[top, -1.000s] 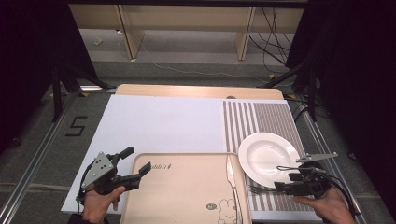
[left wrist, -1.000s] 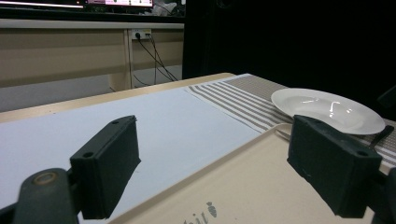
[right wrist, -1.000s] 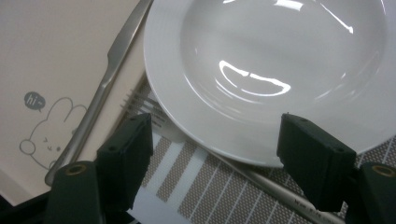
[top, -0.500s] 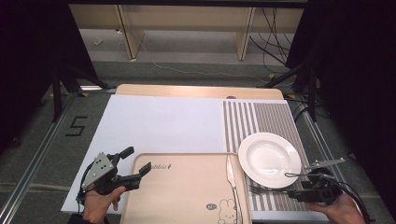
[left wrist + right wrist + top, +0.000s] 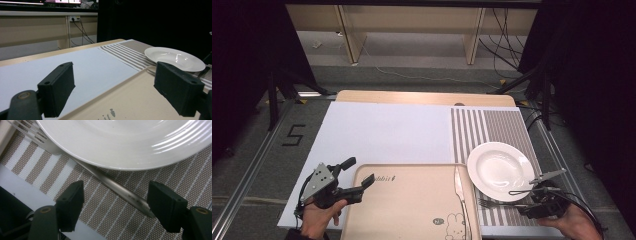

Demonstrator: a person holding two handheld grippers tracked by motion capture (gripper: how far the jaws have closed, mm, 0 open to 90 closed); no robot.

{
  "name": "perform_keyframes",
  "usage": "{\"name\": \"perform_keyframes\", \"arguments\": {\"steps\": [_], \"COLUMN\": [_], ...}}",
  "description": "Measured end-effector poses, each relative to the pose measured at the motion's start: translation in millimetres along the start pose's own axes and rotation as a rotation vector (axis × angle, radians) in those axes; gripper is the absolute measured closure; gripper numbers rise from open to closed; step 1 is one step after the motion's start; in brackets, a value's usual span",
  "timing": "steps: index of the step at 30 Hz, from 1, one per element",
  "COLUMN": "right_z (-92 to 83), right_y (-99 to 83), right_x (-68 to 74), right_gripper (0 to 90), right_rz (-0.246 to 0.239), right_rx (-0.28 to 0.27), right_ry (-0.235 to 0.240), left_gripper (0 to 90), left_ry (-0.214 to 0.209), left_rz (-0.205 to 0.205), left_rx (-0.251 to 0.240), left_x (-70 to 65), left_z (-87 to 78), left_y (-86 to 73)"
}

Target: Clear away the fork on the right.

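Note:
A metal fork [image 5: 117, 188] lies on the striped placemat [image 5: 105, 220], its neck tucked under the rim of a white plate [image 5: 120, 142]. My right gripper [image 5: 117, 203] hovers low over the fork's handle end, open, with the handle between the jaws and neither pad touching it. From above, the right gripper [image 5: 526, 202] sits at the near right, just right of the fork [image 5: 493, 204] and below the plate [image 5: 499, 170]. My left gripper [image 5: 358, 172] is open at the beige tray's [image 5: 412, 210] left edge; a knife [image 5: 458, 187] lies on the tray. Nothing is between the left gripper's [image 5: 117, 87] jaws.
A white sheet [image 5: 387, 132] covers the table's left and middle, and the striped placemat [image 5: 492, 127] covers the right. The tray [image 5: 140, 100] has a raised rim. Beyond the table stand a wooden shelf frame and floor cables. The table's near edge is close to both hands.
My right gripper has sunk closer to the placemat and slid slightly toward the near right. The left gripper, tray, plate and fork have not moved.

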State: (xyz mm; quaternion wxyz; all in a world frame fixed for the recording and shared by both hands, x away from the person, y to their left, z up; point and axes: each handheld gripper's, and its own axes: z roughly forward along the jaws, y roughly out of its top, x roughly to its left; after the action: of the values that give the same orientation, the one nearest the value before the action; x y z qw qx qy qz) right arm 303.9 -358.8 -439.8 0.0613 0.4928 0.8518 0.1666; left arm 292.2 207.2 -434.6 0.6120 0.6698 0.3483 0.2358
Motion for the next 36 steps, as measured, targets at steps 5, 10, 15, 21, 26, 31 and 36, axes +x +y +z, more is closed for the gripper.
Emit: {"name": "perform_keyframes", "arguments": {"steps": [5, 10, 15, 21, 26, 31, 36], "right_z": [5.5, 11.7, 14.9, 17.3, 16.0, 15.7, 17.0], "right_y": [4.7, 9.0, 9.6, 9.4, 7.8, 8.2, 11.1], "right_x": [2.2, 4.5, 6.1, 6.7, 7.8, 12.0, 19.9], "right_gripper": [31.5, 33.2, 35.8, 41.2, 48.2, 53.9, 58.1], "right_rz": [-0.040, -0.065, -0.079, -0.097, -0.124, -0.182, -0.213], "right_rx": [0.014, 0.045, 0.056, 0.072, 0.091, 0.107, 0.119], "right_ry": [-0.003, -0.004, 0.000, 0.004, 0.016, 0.016, 0.014], "left_gripper": [16.0, 16.0, 16.0, 16.0, 16.0, 16.0, 16.0], "left_ry": [0.001, 0.001, 0.004, 0.001, 0.003, 0.003, 0.002], "left_rz": [0.000, 0.001, 0.002, 0.005, 0.003, 0.003, 0.003], "left_rx": [0.001, 0.001, 0.001, 0.000, 0.001, 0.001, 0.003], "left_x": [0.3, 0.2, 0.6, 0.1, 0.6, 0.4, 0.2], "left_z": [-0.1, -0.1, -0.1, -0.7, -0.8, -0.5, -0.1], "left_y": [-0.1, -0.1, 0.2, 0.2, 0.1, 0.0, -0.3]}}
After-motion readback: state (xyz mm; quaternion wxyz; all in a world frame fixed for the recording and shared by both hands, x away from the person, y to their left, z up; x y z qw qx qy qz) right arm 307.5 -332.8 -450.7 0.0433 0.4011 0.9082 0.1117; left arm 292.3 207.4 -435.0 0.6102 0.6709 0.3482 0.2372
